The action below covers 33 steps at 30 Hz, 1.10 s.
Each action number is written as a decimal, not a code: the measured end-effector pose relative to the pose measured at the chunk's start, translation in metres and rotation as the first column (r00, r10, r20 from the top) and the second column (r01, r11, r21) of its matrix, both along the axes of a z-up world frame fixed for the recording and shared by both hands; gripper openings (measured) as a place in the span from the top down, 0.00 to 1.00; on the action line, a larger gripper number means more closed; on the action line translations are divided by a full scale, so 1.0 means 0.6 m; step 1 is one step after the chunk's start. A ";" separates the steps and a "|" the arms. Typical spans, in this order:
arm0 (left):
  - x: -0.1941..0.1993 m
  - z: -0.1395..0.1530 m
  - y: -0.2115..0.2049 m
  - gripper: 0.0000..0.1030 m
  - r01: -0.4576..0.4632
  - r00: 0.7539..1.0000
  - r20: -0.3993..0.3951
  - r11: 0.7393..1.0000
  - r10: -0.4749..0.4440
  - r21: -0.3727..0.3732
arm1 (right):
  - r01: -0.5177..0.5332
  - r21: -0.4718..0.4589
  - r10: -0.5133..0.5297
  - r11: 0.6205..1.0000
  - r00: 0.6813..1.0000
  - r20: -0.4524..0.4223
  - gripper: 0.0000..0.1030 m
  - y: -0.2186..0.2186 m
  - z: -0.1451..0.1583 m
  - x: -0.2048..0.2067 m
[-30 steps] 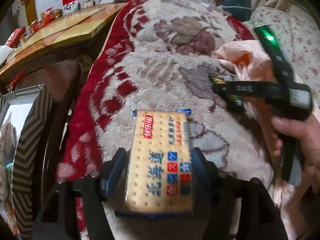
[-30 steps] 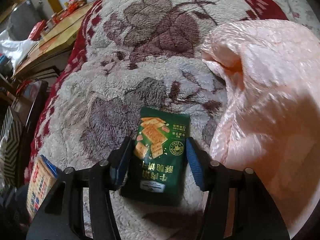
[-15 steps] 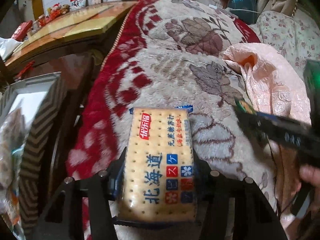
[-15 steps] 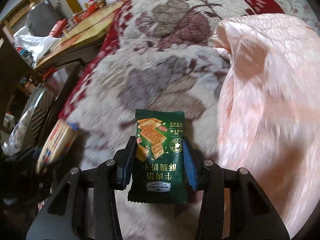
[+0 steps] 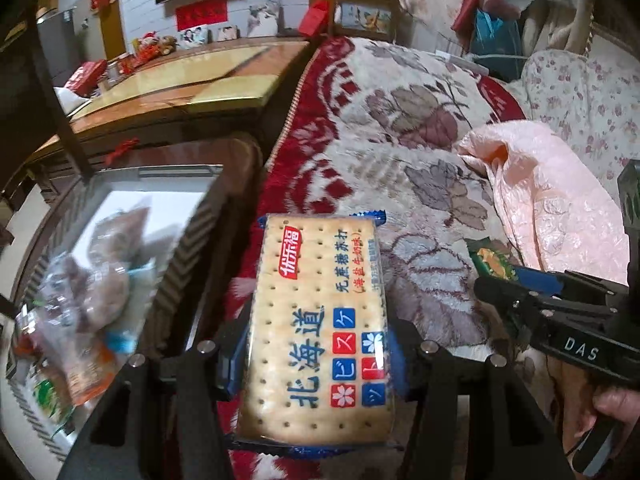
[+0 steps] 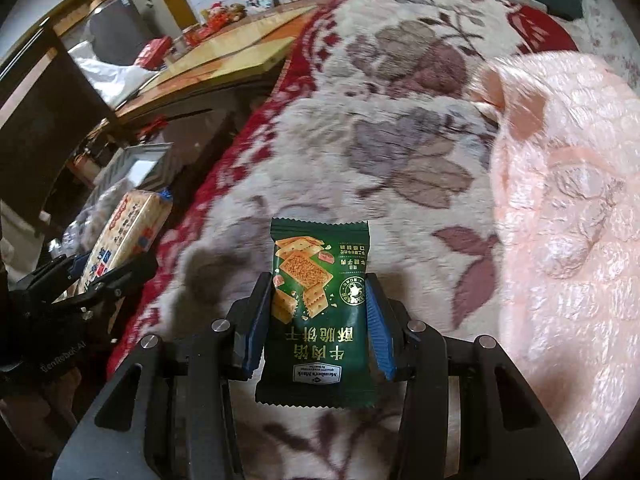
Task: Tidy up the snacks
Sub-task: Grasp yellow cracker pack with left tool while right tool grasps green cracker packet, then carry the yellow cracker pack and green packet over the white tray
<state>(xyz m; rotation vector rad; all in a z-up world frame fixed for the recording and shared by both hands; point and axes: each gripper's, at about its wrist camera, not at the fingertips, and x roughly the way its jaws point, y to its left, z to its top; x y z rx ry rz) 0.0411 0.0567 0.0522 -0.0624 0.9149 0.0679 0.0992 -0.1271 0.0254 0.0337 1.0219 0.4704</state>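
My left gripper (image 5: 316, 356) is shut on a long pack of soda crackers (image 5: 320, 320) and holds it above the blanket's left edge; the pack also shows in the right wrist view (image 6: 128, 232). My right gripper (image 6: 320, 320) is shut on a small green biscuit packet (image 6: 318, 308) and holds it above the blanket. That packet (image 5: 492, 262) and the right gripper (image 5: 532, 296) show at the right of the left wrist view. A box with a striped rim (image 5: 180, 264), left of the crackers, holds several snack bags (image 5: 80, 300).
A floral red-and-cream blanket (image 5: 380, 140) covers the bed. A pink quilt (image 5: 560, 216) lies bunched at the right. A wooden table (image 5: 192, 76) stands beyond the box, with red items on it.
Both grippers have risen and moved left with their packs. The striped box with snack bags has come further into the left wrist view.
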 end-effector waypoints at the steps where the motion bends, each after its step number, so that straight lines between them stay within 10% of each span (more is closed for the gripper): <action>1: -0.006 0.004 0.005 0.45 -0.010 1.000 0.005 1.000 0.010 0.003 | -0.009 -0.002 0.009 1.000 1.000 0.004 0.58 0.008 0.003 -0.003; 16: -0.073 0.036 0.118 0.45 -0.189 0.981 0.051 0.982 0.188 0.009 | -0.188 -0.006 0.188 0.982 0.982 0.030 0.58 0.154 0.040 -0.053; 33: -0.131 0.021 0.288 0.44 -0.445 0.895 0.030 0.896 0.445 -0.009 | -0.438 -0.045 0.439 0.898 0.897 0.050 0.58 0.386 0.063 -0.067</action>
